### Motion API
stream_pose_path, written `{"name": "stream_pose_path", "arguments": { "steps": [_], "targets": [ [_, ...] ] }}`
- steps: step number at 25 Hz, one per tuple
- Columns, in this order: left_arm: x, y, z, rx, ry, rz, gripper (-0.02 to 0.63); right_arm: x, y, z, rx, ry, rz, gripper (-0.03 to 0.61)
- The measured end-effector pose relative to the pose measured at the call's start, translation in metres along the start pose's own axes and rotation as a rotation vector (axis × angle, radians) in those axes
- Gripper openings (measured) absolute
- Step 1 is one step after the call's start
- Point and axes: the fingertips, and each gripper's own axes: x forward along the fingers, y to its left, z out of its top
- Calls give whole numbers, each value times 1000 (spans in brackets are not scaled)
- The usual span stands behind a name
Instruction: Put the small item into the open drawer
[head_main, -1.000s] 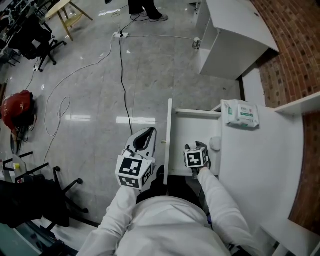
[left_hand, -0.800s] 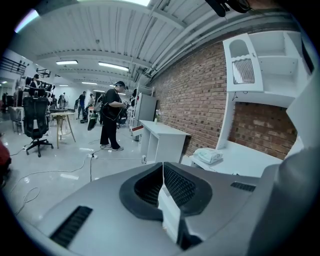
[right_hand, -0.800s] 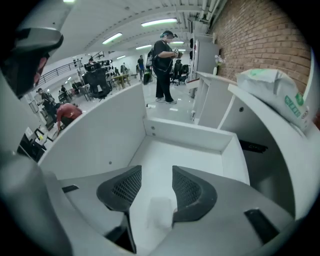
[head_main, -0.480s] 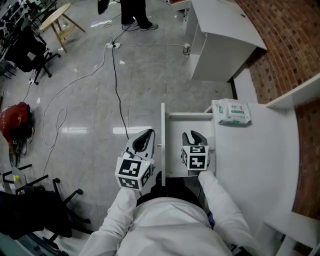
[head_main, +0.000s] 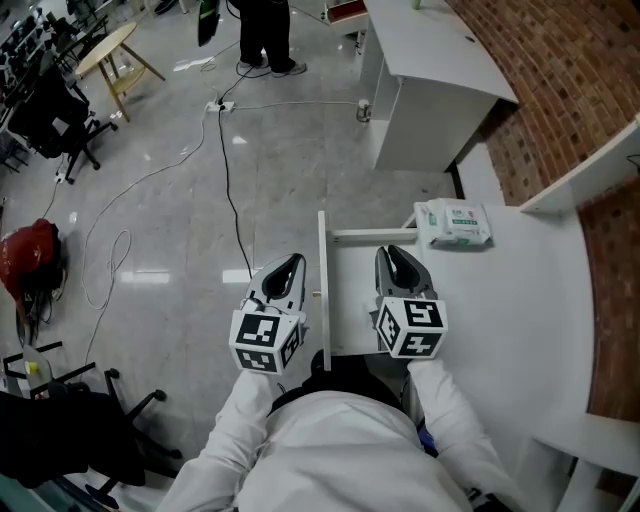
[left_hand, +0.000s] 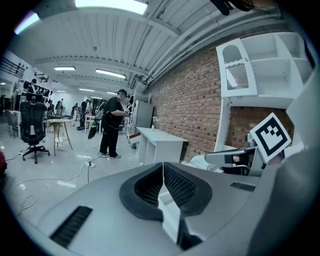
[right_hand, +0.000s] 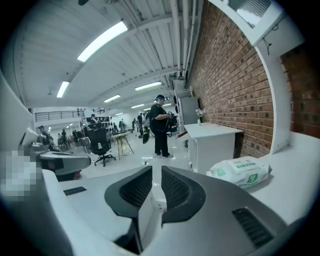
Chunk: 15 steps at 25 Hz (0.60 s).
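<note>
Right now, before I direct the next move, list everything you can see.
drawer: one, white, pulled open
counter: one, white, right of the drawer
pack of wipes: one, white and green, on the counter near the drawer's far corner
cabinet: one, white, beside the brick wall
cables: several, black and white, across the grey floor
bag: one, red, floor at far left
bystander: one, dark clothes, far end
left tool: one, grey, left of the drawer front, jaws shut, empty
right tool: one, grey, over the drawer's right edge, jaws have just been closing, narrow gap, nothing between
sleeves: two, white, bottom
</note>
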Motion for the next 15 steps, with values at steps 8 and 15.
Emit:
{"name": "stream_pose_path", "arguments": {
  "steps": [8,15],
  "targets": [
    [-8,-2,4,8,-17,-12,25,-51,9,57,43,-182,24,49],
    [-14,-6,3,15,-19,-22,25,-85,16,86,56,-285,44,35]
  ]
}}
